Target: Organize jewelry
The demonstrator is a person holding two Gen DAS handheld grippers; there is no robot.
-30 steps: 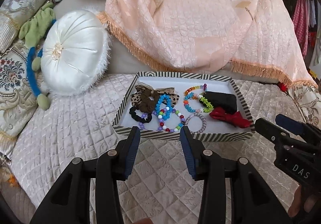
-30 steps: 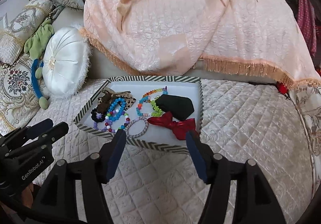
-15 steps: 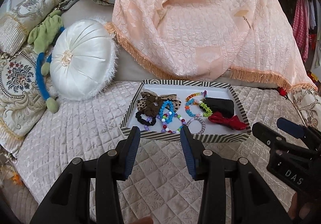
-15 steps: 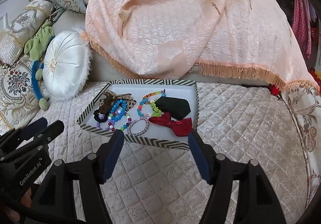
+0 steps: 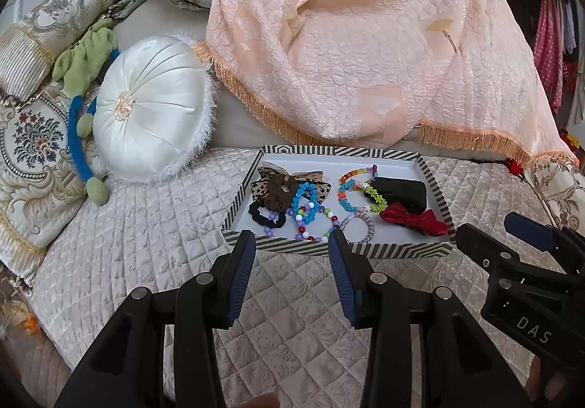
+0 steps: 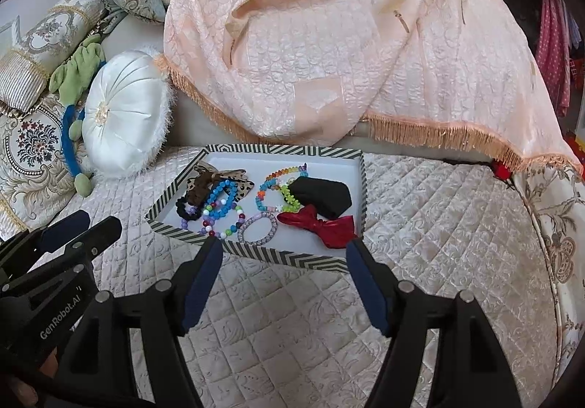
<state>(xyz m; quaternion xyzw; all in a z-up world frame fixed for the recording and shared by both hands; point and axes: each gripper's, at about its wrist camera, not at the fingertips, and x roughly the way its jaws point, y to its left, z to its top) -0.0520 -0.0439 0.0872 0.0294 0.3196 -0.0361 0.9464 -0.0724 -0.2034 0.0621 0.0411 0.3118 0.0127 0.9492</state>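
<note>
- Our left gripper (image 5: pixel 290 243) is open partway and holds nothing. Our right gripper (image 6: pixel 283 252) is open wider, also with nothing in it.
- Both hang above the quilt, just short of the striped tray (image 5: pixel 340 250).
- Right past our fingers, inside the tray, lie the bead bracelets (image 5: pixel 310 212), a clear ring bracelet (image 6: pixel 257 228), a red bow (image 6: pixel 321 225), a black pouch (image 5: pixel 400 193) and scrunchies, bunched and overlapping.
- All of it sits in the tray already, so we cannot tell if sorting is starting or ending.
</note>
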